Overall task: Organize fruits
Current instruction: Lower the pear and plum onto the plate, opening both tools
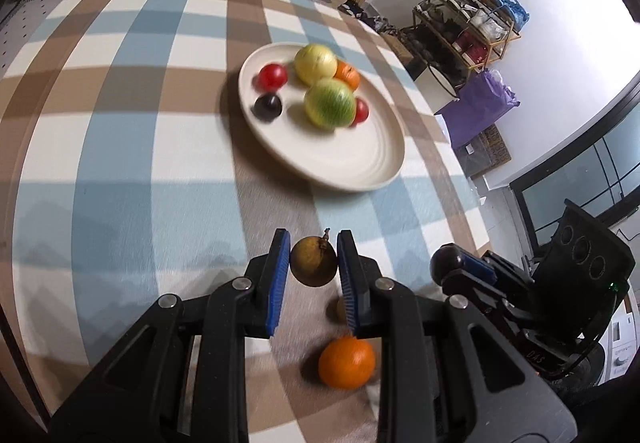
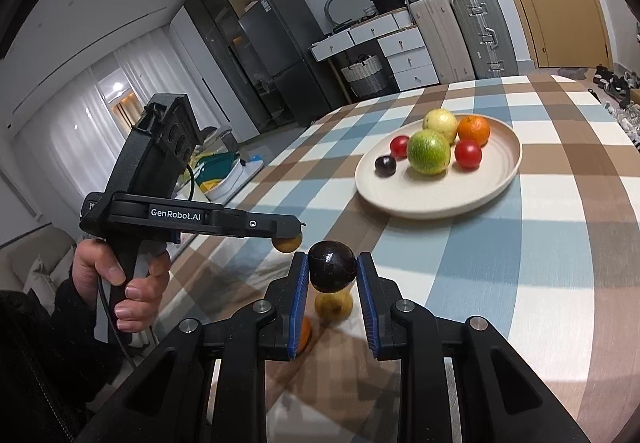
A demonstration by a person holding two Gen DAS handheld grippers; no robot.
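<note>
My left gripper (image 1: pixel 313 261) is shut on a small brown fruit with a stem (image 1: pixel 313 261) and holds it above the checked tablecloth. My right gripper (image 2: pixel 332 267) is shut on a dark plum (image 2: pixel 332 267); it also shows in the left wrist view (image 1: pixel 447 266). A cream plate (image 1: pixel 360 163) lies ahead with a yellow fruit (image 1: pixel 315 61), a green-yellow fruit (image 1: pixel 330 103), an orange (image 1: pixel 347 74), two red fruits and a dark plum (image 1: pixel 267 106). On the cloth below the grippers lie an orange (image 1: pixel 347 362) and a yellowish fruit (image 2: pixel 334 305).
The table edge (image 1: pixel 452 147) runs along the right in the left wrist view, with a shoe rack (image 1: pixel 468 31) and purple bag (image 1: pixel 480 103) beyond. Suitcases (image 2: pixel 480 31), drawers and a fridge (image 2: pixel 280 55) stand past the far edge.
</note>
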